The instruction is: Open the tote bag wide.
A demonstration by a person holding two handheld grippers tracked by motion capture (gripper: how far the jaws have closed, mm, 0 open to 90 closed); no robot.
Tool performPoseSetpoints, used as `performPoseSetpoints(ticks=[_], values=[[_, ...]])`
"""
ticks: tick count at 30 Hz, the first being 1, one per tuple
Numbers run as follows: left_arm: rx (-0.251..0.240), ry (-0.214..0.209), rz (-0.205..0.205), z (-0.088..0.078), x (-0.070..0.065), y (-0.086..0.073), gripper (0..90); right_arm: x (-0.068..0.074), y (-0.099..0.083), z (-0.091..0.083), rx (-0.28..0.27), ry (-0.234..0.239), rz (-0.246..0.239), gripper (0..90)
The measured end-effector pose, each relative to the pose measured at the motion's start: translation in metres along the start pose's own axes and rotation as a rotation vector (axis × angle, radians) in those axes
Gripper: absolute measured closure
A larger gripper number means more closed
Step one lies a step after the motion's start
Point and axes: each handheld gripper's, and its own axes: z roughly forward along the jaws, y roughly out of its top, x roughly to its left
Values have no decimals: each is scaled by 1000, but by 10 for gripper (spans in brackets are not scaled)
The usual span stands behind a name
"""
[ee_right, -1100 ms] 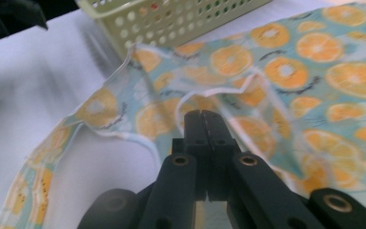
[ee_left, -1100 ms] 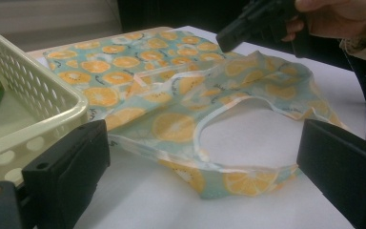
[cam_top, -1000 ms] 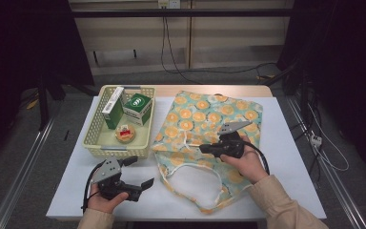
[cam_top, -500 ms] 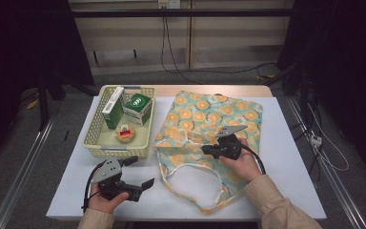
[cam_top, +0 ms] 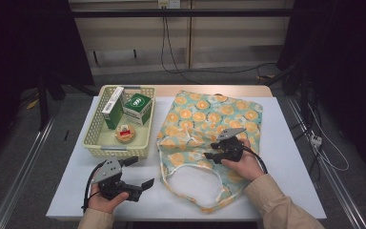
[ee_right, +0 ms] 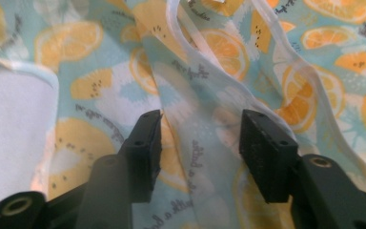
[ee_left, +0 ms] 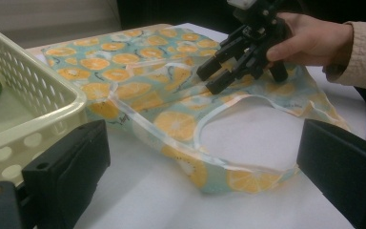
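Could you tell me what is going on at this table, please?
A person holds a gripper in each hand. The right gripper is open, its jaws down on an orange-print bag lying flat near its handles. The left gripper is open over the table, beside a basket of small packages.

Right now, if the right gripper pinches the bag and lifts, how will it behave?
The bag probably flops: it lies flat and wrinkled under the right gripper. Likely light, as the cloth looks thin. Its handle may trail loose.
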Motion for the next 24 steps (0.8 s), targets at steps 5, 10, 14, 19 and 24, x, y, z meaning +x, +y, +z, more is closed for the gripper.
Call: performPoseSetpoints(ticks=[5,10,14,19,24], values=[[-1,1,-4,0,1,0,37,-5,-2,-1,-17,-16,6,769],[0,3,4,0,0,0,37,-9,-1,-1,-13,-21,53,900],[-1,4,8,-1,1,1,37,-8,6,-12,-33,31,97,900],[-1,1,6,0,0,1,37,-14,27,-35,-127,38,122,900],[3,-6,5,2,-1,1,37,-39,37,-34,-166,18,191,900]])
